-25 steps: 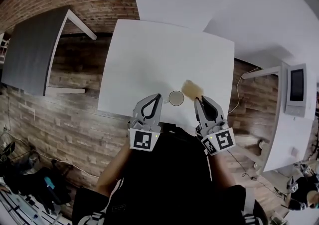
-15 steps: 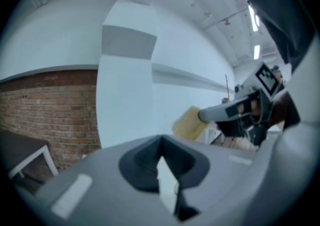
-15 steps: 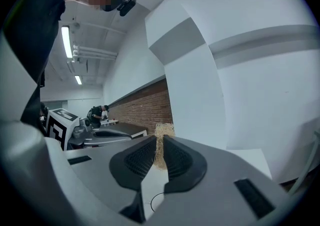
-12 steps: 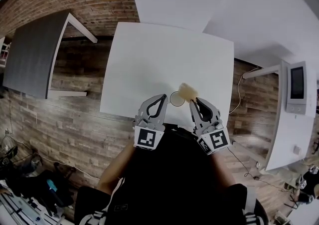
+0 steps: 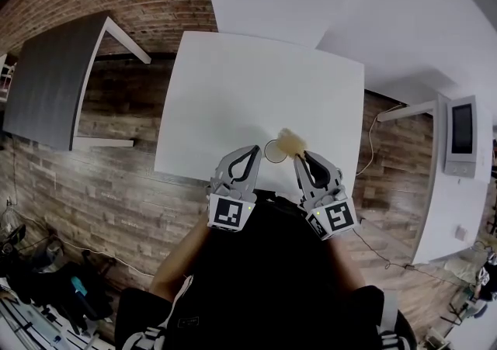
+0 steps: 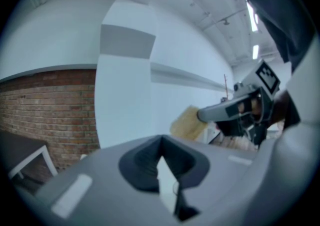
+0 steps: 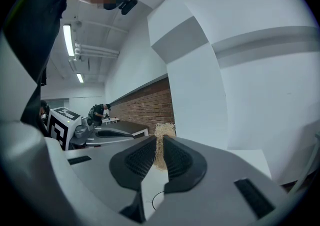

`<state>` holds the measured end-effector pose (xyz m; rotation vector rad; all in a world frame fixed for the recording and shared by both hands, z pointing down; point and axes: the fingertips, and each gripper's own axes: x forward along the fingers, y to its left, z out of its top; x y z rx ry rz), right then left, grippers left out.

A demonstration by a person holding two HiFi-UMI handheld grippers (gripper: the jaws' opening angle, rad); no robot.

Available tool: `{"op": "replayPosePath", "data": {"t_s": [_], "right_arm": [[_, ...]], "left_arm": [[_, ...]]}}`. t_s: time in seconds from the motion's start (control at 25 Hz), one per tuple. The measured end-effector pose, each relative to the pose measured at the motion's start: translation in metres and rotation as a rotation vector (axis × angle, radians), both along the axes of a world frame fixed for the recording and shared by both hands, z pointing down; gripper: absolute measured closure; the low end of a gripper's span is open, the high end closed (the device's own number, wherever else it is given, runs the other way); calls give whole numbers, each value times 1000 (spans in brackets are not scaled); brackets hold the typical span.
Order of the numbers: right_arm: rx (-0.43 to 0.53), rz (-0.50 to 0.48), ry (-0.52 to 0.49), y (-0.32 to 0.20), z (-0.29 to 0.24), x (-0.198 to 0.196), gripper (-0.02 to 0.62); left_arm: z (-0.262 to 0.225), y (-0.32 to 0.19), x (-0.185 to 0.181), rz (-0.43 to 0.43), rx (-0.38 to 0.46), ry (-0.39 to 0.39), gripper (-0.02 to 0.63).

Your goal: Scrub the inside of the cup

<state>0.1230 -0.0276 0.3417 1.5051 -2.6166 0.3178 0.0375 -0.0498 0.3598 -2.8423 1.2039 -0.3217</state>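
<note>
A small white cup [image 5: 272, 153] stands near the front edge of the white table [image 5: 233, 92]. My right gripper [image 5: 301, 159] is shut on a tan fibrous scrubber [image 5: 290, 141], which hangs over the cup's right rim. In the right gripper view the scrubber [image 7: 162, 134] is pinched between the dark pads. My left gripper [image 5: 253, 150] is shut with nothing in it, its tips just left of the cup. The left gripper view shows the scrubber [image 6: 188, 122] and the right gripper [image 6: 226, 113] ahead, to the right. The cup's inside is too small to make out.
A dark grey table [image 5: 46, 84] stands at the left on the brick-patterned floor. A white wall panel with a screen [image 5: 463, 131] is at the right, a cable [image 5: 371, 139] trailing near it. People [image 7: 99, 110] stand far back in the right gripper view.
Both grippers have closed in on the cup. The scrubber has shifted left, from beside the cup to over its right rim. The left gripper has edged to the right.
</note>
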Motion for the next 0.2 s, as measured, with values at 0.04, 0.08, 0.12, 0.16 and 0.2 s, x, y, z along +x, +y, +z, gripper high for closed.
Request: {"op": "replayPosePath", "data": {"t_s": [0.04, 0.08, 0.12, 0.16, 0.2], "right_arm": [[0, 0, 0, 0, 0, 0, 557], [0, 1, -1, 1, 0, 0, 557], [1, 2, -3, 1, 0, 0, 557], [2, 4, -4, 1, 0, 0, 557], [2, 6, -5, 1, 0, 0, 557]], "left_arm": [[1, 1, 0, 2, 0, -3, 603], [1, 1, 1, 4, -2, -5, 603], [2, 2, 1, 5, -4, -7, 603], [3, 2, 2, 7, -7, -8, 603], [4, 3, 2, 8, -10, -9, 603]]}}
